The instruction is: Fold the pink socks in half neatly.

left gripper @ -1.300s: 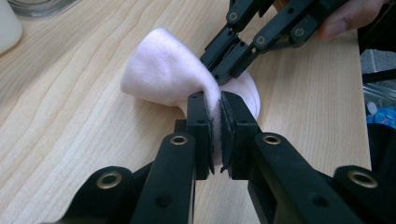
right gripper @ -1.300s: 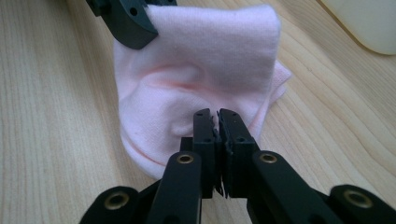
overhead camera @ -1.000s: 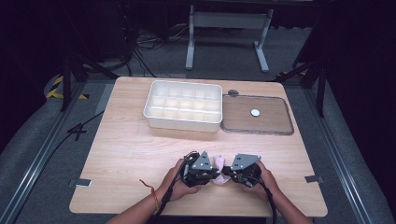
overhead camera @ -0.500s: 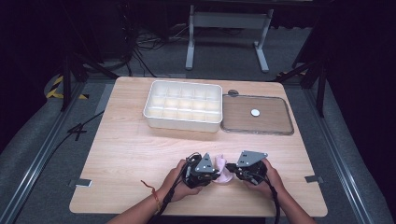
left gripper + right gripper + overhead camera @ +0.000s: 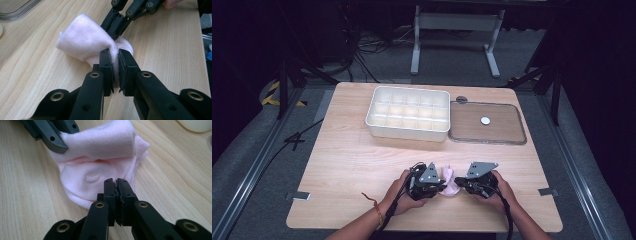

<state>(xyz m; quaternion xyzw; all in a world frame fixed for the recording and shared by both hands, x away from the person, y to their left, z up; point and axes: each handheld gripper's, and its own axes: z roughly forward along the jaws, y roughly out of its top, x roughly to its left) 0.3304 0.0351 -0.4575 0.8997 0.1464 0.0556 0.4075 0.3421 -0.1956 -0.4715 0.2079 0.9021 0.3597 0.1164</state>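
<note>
A small pale pink cloth (image 5: pixel 450 184) lies folded on the wooden table (image 5: pixel 362 165) near its front edge, between both hands. My left gripper (image 5: pixel 115 53) is shut on one edge of the pink cloth (image 5: pixel 85 42), its jaws pinching a fold. My right gripper (image 5: pixel 116 181) is shut on the near edge of the pink cloth (image 5: pixel 100 167) from the opposite side. In the high view the left gripper (image 5: pixel 443 184) and right gripper (image 5: pixel 460 186) meet at the cloth. Each gripper view shows the other gripper's black jaws on the far side of the cloth.
A white tray with several compartments (image 5: pixel 408 113) stands at the back middle of the table. Right of it lies a clear flat lid (image 5: pixel 486 124) with a small white disc (image 5: pixel 484 120) on it. A small round object (image 5: pixel 461 99) sits behind the lid.
Both hands and the cloth have shifted slightly toward the table's front edge. Both grippers stay shut on the cloth.
</note>
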